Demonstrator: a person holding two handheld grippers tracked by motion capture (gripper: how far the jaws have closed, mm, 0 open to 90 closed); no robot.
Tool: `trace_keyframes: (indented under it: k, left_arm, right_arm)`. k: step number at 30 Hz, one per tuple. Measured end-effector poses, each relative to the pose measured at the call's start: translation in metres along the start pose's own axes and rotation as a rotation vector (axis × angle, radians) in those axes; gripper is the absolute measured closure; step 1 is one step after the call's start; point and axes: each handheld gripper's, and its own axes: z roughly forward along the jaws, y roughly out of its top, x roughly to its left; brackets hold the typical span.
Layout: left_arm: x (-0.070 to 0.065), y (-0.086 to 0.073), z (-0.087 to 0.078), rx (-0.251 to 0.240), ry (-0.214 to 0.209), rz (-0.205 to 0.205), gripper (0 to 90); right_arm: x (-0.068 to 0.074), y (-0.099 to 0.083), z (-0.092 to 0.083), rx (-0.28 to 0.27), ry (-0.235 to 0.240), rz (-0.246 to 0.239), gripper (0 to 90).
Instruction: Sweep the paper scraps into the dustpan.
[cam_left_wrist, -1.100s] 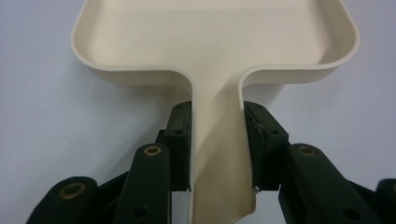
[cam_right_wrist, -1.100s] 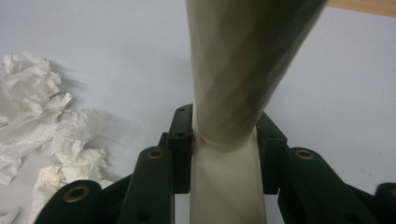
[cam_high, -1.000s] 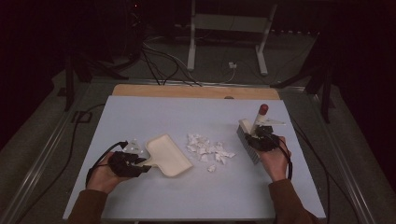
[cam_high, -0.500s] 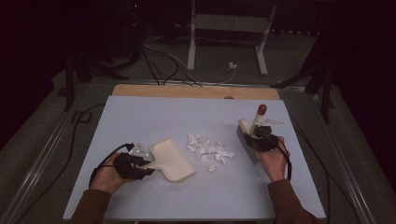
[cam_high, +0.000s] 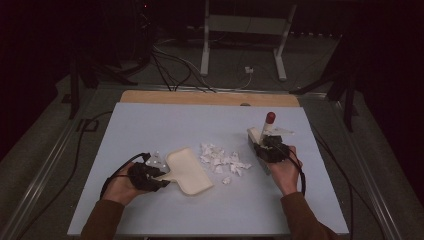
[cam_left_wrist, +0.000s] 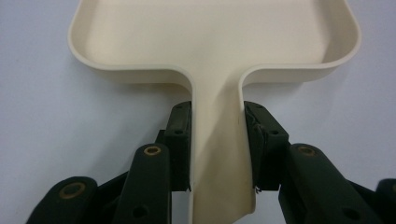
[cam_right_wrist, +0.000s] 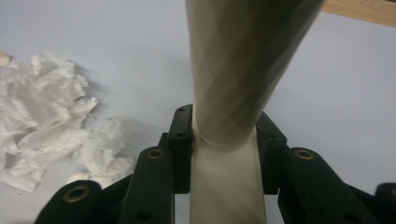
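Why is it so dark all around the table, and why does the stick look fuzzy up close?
High view: light falls on the pale table, while the floor beyond stays dim. Right gripper view: the brush handle sits very near the lens, so it blurs; the paper scraps cast soft shadows. Left gripper view: the dustpan looks sharp and evenly lit.

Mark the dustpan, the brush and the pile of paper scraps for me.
dustpan (cam_left_wrist: 219, 42): left gripper view, on the pan's flat inner floor.
brush (cam_right_wrist: 240, 60): right gripper view, on the cream handle.
paper scraps (cam_high: 221, 160): high view, on the middle of the white pile.
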Motion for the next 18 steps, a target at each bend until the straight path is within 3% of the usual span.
trace_keyframes:
  k: [7,18]
  left_arm:
    - [0.001,0.002,0.002,0.006,-0.003,0.002,66.5]
    - [0.002,0.002,0.002,0.007,-0.009,0.0,66.5]
  right_arm:
    - [0.016,0.004,0.006,-0.002,0.017,-0.027,67.1]
    - [0.044,0.019,0.022,-0.018,0.082,-0.063,67.1]
